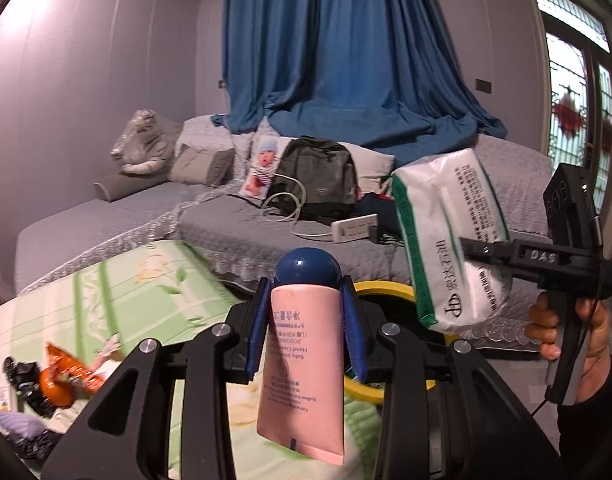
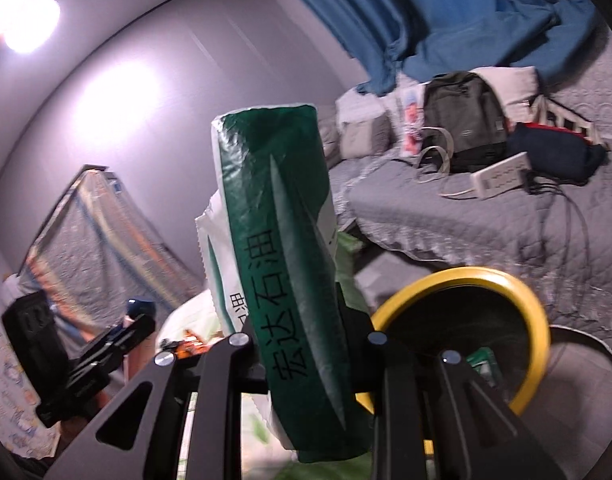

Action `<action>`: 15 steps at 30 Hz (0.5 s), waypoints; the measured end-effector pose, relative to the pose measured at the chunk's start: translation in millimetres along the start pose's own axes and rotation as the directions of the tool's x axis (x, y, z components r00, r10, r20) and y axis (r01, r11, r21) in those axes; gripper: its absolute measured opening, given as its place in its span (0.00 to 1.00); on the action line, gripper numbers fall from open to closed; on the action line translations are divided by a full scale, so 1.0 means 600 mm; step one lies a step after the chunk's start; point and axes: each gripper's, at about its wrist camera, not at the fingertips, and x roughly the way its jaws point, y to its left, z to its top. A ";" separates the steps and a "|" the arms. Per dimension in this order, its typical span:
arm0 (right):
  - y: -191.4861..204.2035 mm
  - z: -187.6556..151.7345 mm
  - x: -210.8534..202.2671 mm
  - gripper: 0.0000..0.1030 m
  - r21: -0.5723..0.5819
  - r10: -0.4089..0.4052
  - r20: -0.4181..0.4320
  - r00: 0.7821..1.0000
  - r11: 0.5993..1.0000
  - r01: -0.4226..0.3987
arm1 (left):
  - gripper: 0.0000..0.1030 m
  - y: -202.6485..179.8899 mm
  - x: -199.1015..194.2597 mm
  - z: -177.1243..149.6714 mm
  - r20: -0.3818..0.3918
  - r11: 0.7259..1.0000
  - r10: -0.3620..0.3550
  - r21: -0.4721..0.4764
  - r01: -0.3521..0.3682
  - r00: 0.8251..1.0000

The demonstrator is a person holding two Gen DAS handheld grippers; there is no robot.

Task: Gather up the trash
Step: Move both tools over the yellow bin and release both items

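Home bedroom: bed point(image 1: 105, 216), curtain point(image 1: 338, 48)

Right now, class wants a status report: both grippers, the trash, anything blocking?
Left gripper shut on pink tube. Right gripper shut on tissue pack. Yellow-rimmed bin just ahead, open. Nothing blocking.

A grey quilted bed point(image 1: 233, 220) is seen across the middle of the frame, with a backpack point(image 1: 316, 176), a white power strip point(image 1: 354, 227) and pillows point(image 1: 201, 166) laid on it. At lower left, a green floral sheet point(image 1: 117, 300) is strewn with an orange wrapper point(image 1: 71, 368).

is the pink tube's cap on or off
On: the pink tube held in the left gripper has its blue cap seated.
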 end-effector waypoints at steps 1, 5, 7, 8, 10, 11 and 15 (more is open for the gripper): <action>-0.012 0.001 0.004 0.20 0.008 -0.015 0.000 1.000 1.000 0.015 | 0.32 -0.006 0.011 0.001 0.000 1.000 -0.013 0.003 0.013 1.000; -0.050 -0.002 0.016 0.20 0.026 -0.058 0.001 0.998 0.998 0.058 | 0.32 -0.028 0.058 -0.006 -0.015 0.999 -0.049 0.019 0.049 0.999; -0.063 -0.005 0.024 0.20 0.024 -0.103 0.008 0.995 0.994 0.103 | 0.32 -0.035 0.083 -0.005 -0.026 0.998 -0.064 0.013 0.065 0.998; -0.073 -0.007 0.029 0.20 0.034 -0.117 0.006 0.993 0.993 0.117 | 0.32 -0.042 0.095 -0.007 -0.033 0.998 -0.068 0.012 0.069 0.997; -0.088 -0.009 0.037 0.20 0.051 -0.134 0.003 0.991 0.990 0.134 | 0.32 -0.048 0.117 -0.009 -0.043 0.996 -0.083 0.007 0.083 0.996; -0.097 -0.010 0.043 0.20 0.060 -0.155 0.002 0.988 0.986 0.155 | 0.32 -0.050 0.133 -0.009 -0.054 0.996 -0.085 0.005 0.085 0.995; -0.132 -0.016 0.064 0.20 0.106 -0.185 -0.026 0.982 0.977 0.187 | 0.32 -0.057 0.181 -0.014 -0.089 0.996 -0.090 -0.012 0.089 0.992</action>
